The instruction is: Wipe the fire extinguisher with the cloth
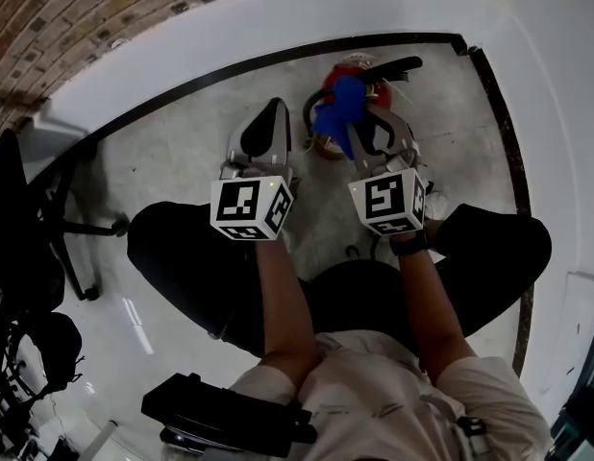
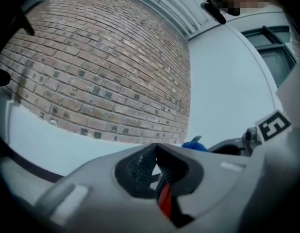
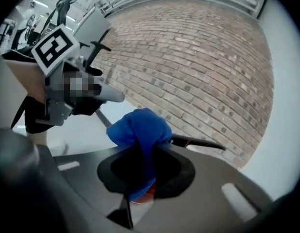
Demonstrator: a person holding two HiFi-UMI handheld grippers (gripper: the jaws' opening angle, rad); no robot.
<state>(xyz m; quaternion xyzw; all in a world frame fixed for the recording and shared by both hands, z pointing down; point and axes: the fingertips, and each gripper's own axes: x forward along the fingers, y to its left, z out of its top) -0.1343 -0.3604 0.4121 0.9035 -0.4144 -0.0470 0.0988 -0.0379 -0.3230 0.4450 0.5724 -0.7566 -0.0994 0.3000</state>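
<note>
Tongs-wise, head view: my right tongs [image 1: 366,134] are pinching the blue cloth [image 1: 337,113] just above the fire extinguisher [image 1: 359,73], which stands on the floor [image 1: 196,133] in the corner. Left gripper view: left tongs [image 2: 155,148] pinched together, empty. Right gripper view: cloth bunched between the jaws. I'd guess the next move is pressing it onto the cylinder.
</note>
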